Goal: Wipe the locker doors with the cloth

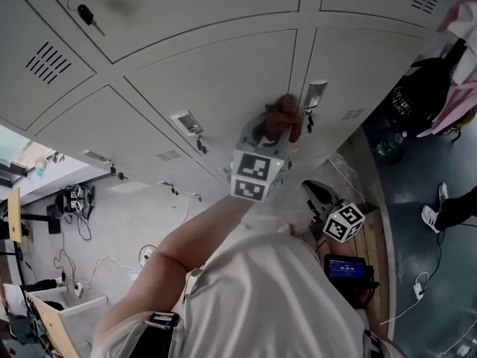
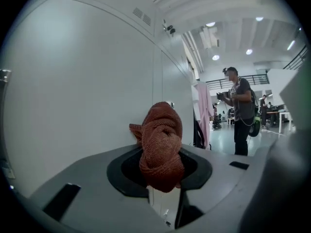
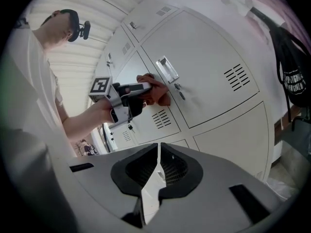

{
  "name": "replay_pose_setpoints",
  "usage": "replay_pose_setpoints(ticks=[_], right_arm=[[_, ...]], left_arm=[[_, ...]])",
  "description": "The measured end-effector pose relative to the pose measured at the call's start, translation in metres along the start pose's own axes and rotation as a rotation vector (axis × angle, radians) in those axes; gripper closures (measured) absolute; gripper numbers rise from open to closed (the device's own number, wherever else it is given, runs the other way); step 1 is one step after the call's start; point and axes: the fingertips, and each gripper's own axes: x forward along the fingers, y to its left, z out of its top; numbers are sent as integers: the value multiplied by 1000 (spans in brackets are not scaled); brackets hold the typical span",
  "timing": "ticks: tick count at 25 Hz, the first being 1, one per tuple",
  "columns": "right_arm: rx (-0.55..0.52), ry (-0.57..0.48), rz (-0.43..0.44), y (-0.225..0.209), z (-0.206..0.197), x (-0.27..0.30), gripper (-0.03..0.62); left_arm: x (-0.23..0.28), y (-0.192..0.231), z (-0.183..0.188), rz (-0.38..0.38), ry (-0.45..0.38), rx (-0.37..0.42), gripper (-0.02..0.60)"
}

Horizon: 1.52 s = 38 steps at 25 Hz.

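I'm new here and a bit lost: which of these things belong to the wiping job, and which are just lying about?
For the job: cloth, held in the left tongs; locker doors.

Just lying about: black bag, pink garment, black device; the right tongs, shut and empty, are idle.

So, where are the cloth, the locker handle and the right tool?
cloth (image 2: 160,147): left gripper view, its knotted middle.
locker handle (image 3: 166,69): right gripper view, metal plate's centre.
right tool (image 3: 156,171): right gripper view, where its shut jaws meet.

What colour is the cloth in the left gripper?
The cloth is rusty reddish-brown, ribbed weave; best in the left gripper view.
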Motion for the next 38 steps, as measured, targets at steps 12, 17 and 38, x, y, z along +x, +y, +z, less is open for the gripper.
replay_pose_setpoints(ticks=[12,17,38], right_arm=[[12,11,27,3,-2,14,565],[0,48,95,19,-6,43,565],[-13,84,130,38,-17,61,565]], left_arm=[[-43,33,53,73,-139,-95,468],[-103,89,50,263,-135,-104,469],[-137,121,86,385,-201,18,468]])
